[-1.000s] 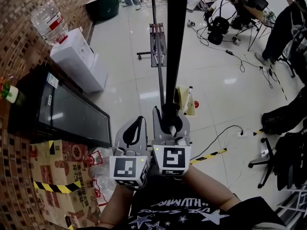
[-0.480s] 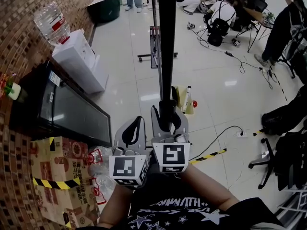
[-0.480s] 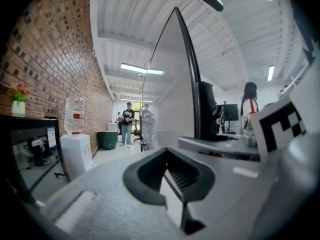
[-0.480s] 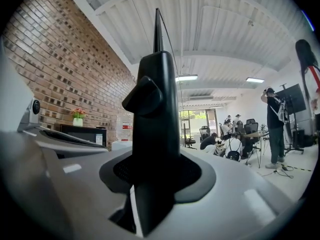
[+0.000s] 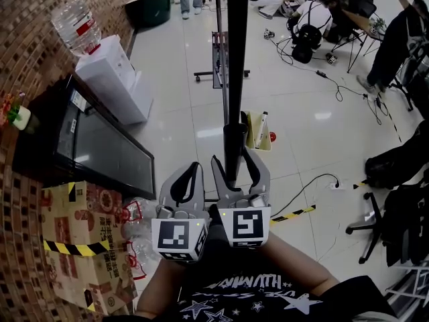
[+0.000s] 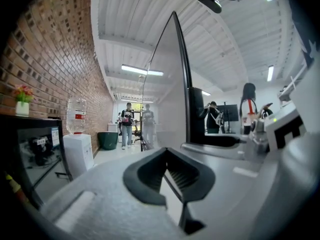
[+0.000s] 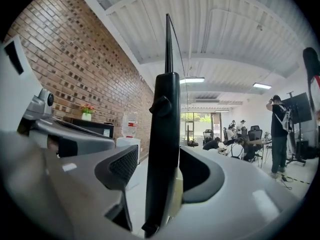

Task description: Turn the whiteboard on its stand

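- A glossy tiled floor [image 5: 181, 92] runs away from me, with a brick wall [image 5: 33, 52] down the left of the frame. A water dispenser [image 5: 110, 79] stands at upper left and cardboard boxes [image 5: 80, 240] are piled at lower left.
- The whiteboard [image 5: 236, 59] stands upright on its stand at centre frame. It is edge-on to the person, so it shows only as a dark vertical strip.
- The right gripper [image 5: 233, 161] straddles the board's lower edge, one jaw on each side of the black frame. Its jaws are opening, and a gap shows at the left pad, so the clamp is coming off.
- The left gripper [image 5: 194, 170] sits just beside it, to the left, with its jaws together and nothing between them. It is clear of the board.
- I read this as a release at the end of one push on the board. How far the turn has got I cannot tell.
- If more turn is wanted, the next move calls for a fresh clamp on the frame. Then comes a steady sideways swing, slow enough that the stand does not rock.
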A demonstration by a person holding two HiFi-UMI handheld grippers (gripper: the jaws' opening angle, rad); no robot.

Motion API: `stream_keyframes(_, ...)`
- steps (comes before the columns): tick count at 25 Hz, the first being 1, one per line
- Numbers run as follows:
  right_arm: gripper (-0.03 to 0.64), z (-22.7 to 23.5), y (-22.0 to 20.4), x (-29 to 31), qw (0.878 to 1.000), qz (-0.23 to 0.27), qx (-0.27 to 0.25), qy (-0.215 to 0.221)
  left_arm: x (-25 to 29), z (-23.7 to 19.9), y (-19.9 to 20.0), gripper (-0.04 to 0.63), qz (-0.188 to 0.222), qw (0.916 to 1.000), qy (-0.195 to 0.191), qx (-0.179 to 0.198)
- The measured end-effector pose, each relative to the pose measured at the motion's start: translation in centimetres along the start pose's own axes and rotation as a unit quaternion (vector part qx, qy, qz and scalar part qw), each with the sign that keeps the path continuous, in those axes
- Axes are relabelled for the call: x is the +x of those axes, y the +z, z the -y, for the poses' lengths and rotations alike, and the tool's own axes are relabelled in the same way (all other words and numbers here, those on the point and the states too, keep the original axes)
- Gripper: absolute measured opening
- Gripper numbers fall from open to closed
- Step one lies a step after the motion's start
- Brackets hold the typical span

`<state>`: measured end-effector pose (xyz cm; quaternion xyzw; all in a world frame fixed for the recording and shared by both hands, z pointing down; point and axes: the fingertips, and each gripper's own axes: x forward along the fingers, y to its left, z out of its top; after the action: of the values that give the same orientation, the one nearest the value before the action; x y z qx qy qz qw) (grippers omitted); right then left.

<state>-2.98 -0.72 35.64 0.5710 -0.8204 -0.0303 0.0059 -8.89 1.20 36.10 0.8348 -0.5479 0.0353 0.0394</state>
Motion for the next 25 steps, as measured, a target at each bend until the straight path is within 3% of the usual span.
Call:
stream_keyframes(6,0.245,-0.1,0.1,-2.6,1.0,-0.003,0.011,0.009,-0.9,1.5,0.5,0.006,0.007,1.0,0.004,-0.003)
stream_keyframes(11,0.138,0.2,-0.1,-4.9,1.0,-0.007,0.015,0.021,-2.1,2.6,0.4,0.006,0.0,0.9999,0.013,0.0)
stream_keyframes(17,0.035,0.9,-0.5,-5.9,1.0,0.002,0.022,0.018,-2.5,4.0,-0.4,0.006,-0.001,1.0,-0.002,0.003)
stream_keyframes(25,0.009,-0.2,-0.8,-6.5,0.997,0.008,0.043,0.066,-2.1,4.8,-1.6,0.006,-0.013,0.9997,-0.018,0.001)
